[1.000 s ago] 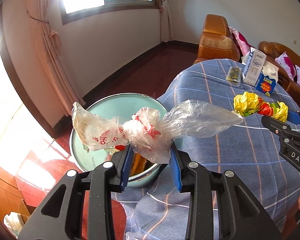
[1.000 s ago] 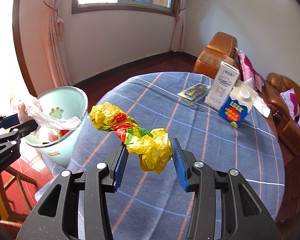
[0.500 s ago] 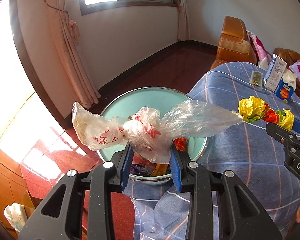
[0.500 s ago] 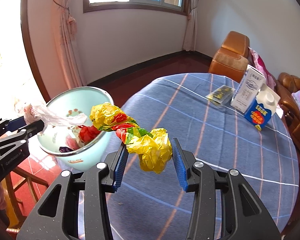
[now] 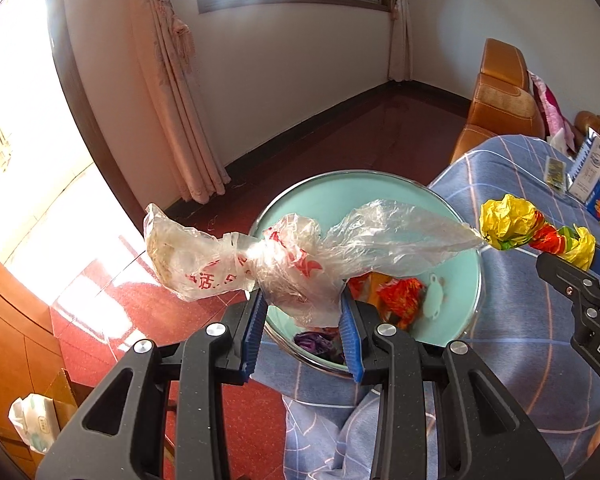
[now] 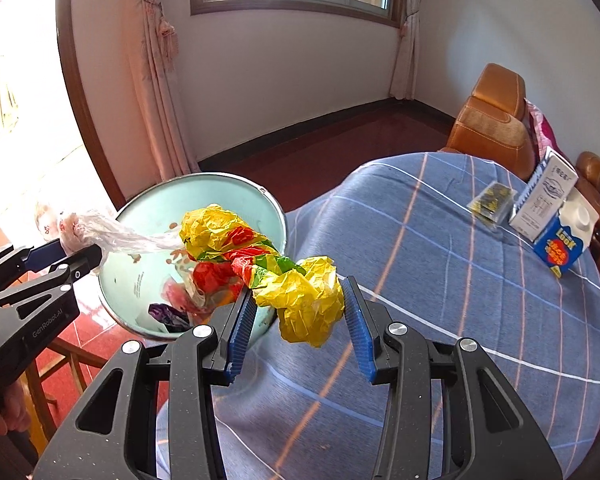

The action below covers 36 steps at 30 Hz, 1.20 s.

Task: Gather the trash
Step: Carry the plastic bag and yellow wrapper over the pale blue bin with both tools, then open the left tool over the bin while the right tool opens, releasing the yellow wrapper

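My left gripper (image 5: pixel 303 332): pinching a crumpled clear plastic bag (image 5: pixel 284 256) above the bin (image 5: pixel 452 208); the bag covers much of the bin's contents. My right gripper (image 6: pixel 298 326): pinching a crumpled yellow wrapper (image 6: pixel 304 300) at the bin's rim, over the edge of the desk (image 6: pixel 460 300). Bin contents: red and purple scraps, partly hidden, hard to identify. Desk, far side: two cartons (image 6: pixel 556 216) and a small dark packet (image 6: pixel 492 200), blurred. From the left view, the right gripper is cut off at the frame edge.
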Tool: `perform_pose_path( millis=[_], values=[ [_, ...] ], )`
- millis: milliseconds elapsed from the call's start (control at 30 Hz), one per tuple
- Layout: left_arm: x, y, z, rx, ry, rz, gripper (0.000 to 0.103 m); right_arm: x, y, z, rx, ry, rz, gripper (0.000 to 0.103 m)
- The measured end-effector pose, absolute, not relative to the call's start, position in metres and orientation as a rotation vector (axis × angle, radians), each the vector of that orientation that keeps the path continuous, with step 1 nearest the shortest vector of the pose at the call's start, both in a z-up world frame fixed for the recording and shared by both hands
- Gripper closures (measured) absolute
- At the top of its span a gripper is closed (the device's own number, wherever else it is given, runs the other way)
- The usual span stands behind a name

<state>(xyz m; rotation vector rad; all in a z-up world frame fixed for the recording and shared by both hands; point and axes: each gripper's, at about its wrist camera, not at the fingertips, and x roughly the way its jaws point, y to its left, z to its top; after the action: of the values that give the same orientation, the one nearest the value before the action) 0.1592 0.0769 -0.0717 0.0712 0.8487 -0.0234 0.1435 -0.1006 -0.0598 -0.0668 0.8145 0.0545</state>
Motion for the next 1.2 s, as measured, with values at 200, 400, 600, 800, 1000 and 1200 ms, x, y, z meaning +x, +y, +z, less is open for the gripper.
perform_pose_path(
  millis=[200,400,600,800,1000,1200],
  values=[
    [0.173,0.081,-0.08,0.06,0.872,0.0,0.069,0.162,-0.091,-0.065,-0.033,0.831,0.049,0.059],
    [0.194,0.061,-0.087,0.089,0.878,-0.031,0.069,0.177,-0.086,-0.07,-0.023,0.838,0.022,0.059],
    [0.208,0.046,-0.096,0.103,0.897,-0.066,0.069,0.189,-0.09,-0.078,-0.019,0.861,0.005,0.059],
    [0.227,0.039,-0.11,0.089,0.947,-0.08,0.069,0.201,-0.092,-0.086,-0.009,0.875,-0.004,0.059],
    [0.237,0.038,-0.122,0.101,0.988,-0.091,0.065,0.21,-0.093,-0.092,-0.009,0.893,-0.003,0.059],
    [0.237,0.05,-0.12,0.094,0.981,-0.056,0.042,0.22,-0.09,-0.099,0.0,0.909,0.008,0.058]
  ],
)
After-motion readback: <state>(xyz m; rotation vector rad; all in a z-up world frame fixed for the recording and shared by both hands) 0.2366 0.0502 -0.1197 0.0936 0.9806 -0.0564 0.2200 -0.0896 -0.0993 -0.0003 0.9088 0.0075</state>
